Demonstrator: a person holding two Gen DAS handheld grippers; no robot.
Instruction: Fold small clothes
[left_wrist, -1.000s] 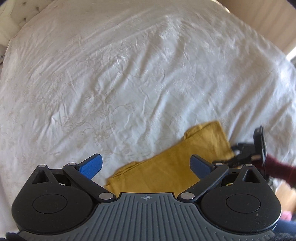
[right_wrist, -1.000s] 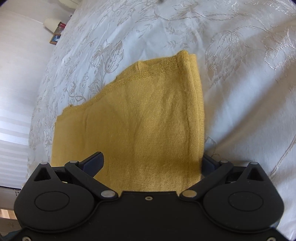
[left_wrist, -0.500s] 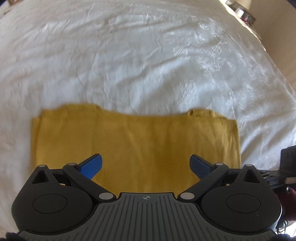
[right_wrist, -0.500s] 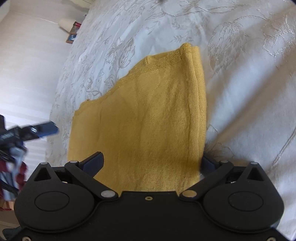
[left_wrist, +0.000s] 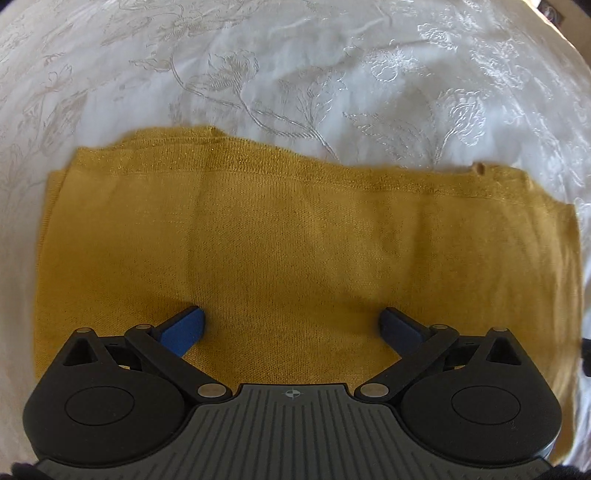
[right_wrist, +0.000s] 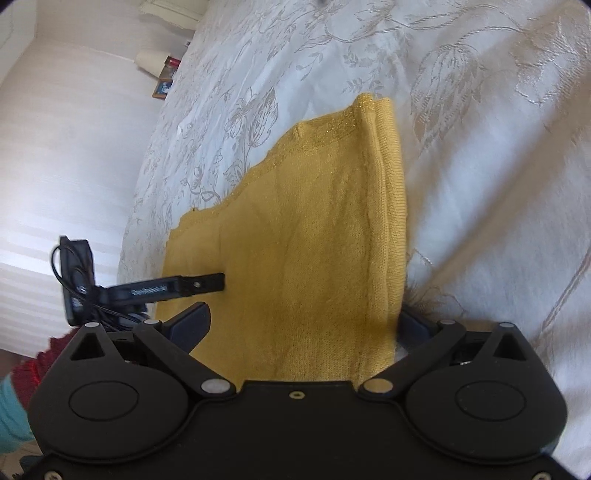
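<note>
A mustard-yellow knit garment (left_wrist: 306, 251) lies folded flat on the white embroidered bedspread (left_wrist: 295, 74). My left gripper (left_wrist: 291, 326) is open, low over the garment's near edge, blue fingers spread wide on the cloth. My right gripper (right_wrist: 306, 325) is open at the garment's (right_wrist: 306, 240) short end; its right finger is partly hidden beside the folded edge. The left gripper also shows in the right wrist view (right_wrist: 155, 290), reaching in over the cloth from the left.
The bedspread (right_wrist: 480, 147) runs far to the right. A white wall (right_wrist: 66, 166) lies left of the bed, with a lamp and small items (right_wrist: 159, 70) on a stand at the far edge.
My left gripper swung from beside the garment to directly over its long edge and came down close to it. The right gripper stayed at the short end.
</note>
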